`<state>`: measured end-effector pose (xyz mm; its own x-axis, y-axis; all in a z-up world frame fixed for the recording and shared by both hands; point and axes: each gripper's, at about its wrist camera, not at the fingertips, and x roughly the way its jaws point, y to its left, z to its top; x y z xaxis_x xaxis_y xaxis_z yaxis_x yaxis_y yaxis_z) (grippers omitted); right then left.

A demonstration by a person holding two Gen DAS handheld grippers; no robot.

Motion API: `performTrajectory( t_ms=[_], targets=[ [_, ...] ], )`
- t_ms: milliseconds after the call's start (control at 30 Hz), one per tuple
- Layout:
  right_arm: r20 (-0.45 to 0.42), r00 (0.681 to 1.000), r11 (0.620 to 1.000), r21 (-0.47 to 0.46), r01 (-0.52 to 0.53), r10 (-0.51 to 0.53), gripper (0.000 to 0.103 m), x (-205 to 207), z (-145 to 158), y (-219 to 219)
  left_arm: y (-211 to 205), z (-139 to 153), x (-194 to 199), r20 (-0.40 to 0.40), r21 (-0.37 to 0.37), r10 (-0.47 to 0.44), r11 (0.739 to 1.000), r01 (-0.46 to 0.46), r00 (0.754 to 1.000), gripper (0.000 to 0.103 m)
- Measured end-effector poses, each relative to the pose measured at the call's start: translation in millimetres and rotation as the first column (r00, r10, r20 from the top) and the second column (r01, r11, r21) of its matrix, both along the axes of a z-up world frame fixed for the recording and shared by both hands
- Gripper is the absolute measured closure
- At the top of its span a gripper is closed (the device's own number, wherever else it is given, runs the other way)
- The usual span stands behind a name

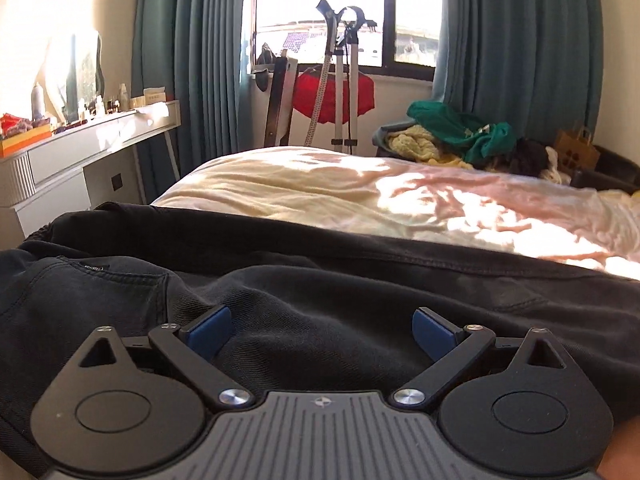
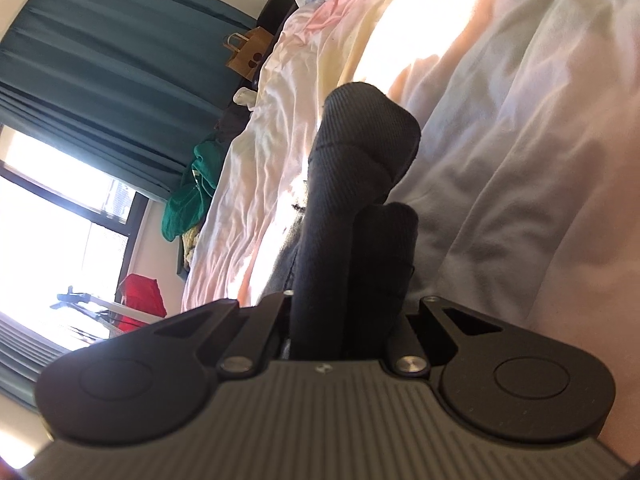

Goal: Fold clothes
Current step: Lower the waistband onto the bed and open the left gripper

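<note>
L gripper (image 1: 322,330) low over black garment (image 1: 320,280) spread across near edge of bed (image 1: 320,188), jaws wide apart, blue pads (image 1: 210,330) w/ nothing between. R gripper (image 2: 348,320) tilted sideways, jaws clamped on bunched fold of same black fabric, sticking up against pale sheet. Pile of clothes (image 1: 460,136) at far side by curtain (image 1: 520,40).

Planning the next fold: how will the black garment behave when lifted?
Likely floppy: the black garment lies in soft wrinkles on the bed. Probably grippy, not slippery: the right hand-held gripper pinches a bunched fold that holds.
</note>
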<state>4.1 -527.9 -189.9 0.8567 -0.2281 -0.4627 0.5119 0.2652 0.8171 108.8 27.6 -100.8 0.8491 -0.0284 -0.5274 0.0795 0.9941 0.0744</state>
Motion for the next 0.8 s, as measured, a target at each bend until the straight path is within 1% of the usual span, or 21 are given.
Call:
performTrajectory(
  t_ms=[33, 100, 233, 433, 567, 700, 800],
  targets=[
    [0.0, 1.0, 1.0, 0.0, 0.001, -0.001, 0.093, 0, 0, 0, -3, -5, 0, -0.008, 0.033, -0.009, 0.999, 0.009, 1.0, 0.002],
    [0.003, 1.0, 1.0, 0.015, 0.005, -0.005, 0.093, 0, -2, -1, -6, -13, 1, -0.018, 0.058, -0.012, 0.998, 0.013, 1.0, 0.001],
    [0.004, 1.0, 0.999, 0.045, 0.014, -0.014, 0.093, 0, -4, -2, -2, -19, 2, -0.026, 0.043, -0.007, 0.999, 0.008, 1.0, 0.001],
    [-0.017, 1.0, 1.0, 0.009, 0.004, -0.004, 0.093, 0, -1, 1, -3, -22, 4, -0.059, 0.072, -0.005, 0.997, 0.009, 0.998, 0.001],
    [-0.038, 0.999, 0.999, -0.041, -0.008, 0.007, 0.093, 4, 6, 3, -5, -23, 8, -0.082, 0.098, -0.015, 0.995, 0.024, 0.996, 0.0],
    [-0.063, 0.998, 0.987, -0.157, -0.039, 0.03, 0.093, 10, 27, 13, -6, -22, 11, -0.106, 0.116, -0.027, 0.993, 0.039, 0.994, 0.0],
    [-0.093, 0.995, 0.966, -0.256, -0.049, 0.026, 0.093, 18, 46, 27, -3, -22, 13, -0.118, 0.103, -0.033, 0.994, 0.045, 0.992, 0.0]
  ],
)
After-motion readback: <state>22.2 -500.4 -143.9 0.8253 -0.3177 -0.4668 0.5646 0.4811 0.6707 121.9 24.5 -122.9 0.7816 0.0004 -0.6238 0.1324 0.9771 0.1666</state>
